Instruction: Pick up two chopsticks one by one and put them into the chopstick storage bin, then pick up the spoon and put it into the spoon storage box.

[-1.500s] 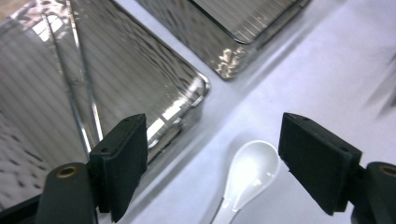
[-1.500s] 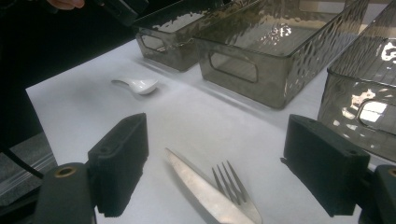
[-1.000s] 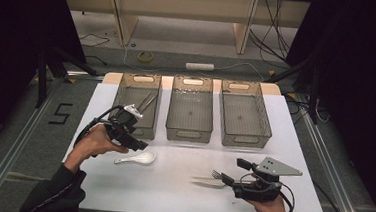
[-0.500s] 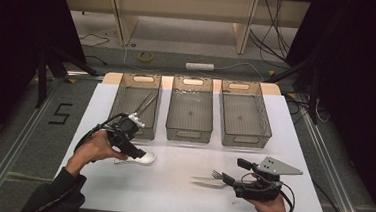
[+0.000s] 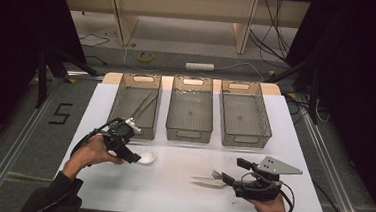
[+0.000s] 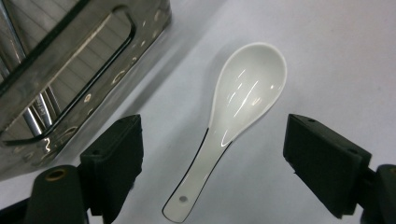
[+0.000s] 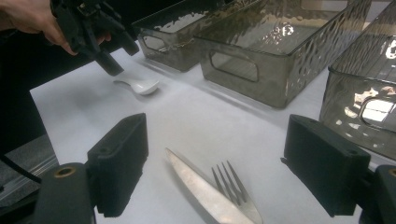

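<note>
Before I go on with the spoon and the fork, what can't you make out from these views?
- Spoon handle, high view: hidden under the left hand-held gripper.
- Fork and knife handles, right gripper view: cut off by the bottom edge.
- Utensils in the left bin, high view: too small to identify; in the left gripper view the bin wall blurs them.

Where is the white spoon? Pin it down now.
In the high view, the white spoon lies on the table's left half, just in front of the left bin, under the open left gripper.
</note>
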`<action>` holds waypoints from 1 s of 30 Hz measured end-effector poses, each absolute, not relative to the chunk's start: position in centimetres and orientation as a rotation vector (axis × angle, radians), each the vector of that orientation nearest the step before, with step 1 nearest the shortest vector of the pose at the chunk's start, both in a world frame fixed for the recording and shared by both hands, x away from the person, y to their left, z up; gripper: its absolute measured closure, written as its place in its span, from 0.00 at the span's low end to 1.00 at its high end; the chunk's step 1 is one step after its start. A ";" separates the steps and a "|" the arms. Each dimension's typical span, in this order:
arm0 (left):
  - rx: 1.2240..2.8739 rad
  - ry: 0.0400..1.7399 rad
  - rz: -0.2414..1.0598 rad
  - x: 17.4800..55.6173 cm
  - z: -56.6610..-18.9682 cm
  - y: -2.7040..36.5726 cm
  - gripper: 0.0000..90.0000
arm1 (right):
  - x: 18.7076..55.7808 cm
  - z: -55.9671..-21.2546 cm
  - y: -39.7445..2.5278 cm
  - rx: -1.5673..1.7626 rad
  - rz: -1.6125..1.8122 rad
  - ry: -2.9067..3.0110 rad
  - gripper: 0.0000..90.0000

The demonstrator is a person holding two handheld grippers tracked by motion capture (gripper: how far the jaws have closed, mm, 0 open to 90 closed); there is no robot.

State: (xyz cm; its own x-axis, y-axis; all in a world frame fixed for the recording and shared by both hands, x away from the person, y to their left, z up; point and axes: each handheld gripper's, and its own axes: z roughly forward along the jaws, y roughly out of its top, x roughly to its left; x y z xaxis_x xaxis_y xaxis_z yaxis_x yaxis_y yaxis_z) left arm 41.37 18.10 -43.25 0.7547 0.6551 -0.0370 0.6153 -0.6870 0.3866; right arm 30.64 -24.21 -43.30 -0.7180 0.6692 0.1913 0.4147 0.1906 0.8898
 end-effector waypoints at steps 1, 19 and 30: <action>2.586 0.968 0.143 41.4 -43.3 18.2 0.22 | 30.6 -43.3 -24.2 1.038 1.541 2.227 0.25; 2.646 0.987 0.136 41.3 -44.8 18.7 0.24 | 30.7 -43.3 -24.0 1.039 1.536 2.233 0.25; 2.698 0.959 0.121 41.2 -45.5 18.6 0.35 | 30.8 -43.3 -24.0 1.036 1.542 2.237 0.25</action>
State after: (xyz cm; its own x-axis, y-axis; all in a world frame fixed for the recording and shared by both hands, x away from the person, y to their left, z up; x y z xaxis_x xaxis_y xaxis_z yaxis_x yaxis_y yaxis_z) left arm 41.16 18.57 -45.51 0.7769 0.6295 -0.0130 0.6065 -0.7427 0.2837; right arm 30.84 -24.01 -43.34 -0.7222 0.6637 0.1946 0.4182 0.1949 0.8872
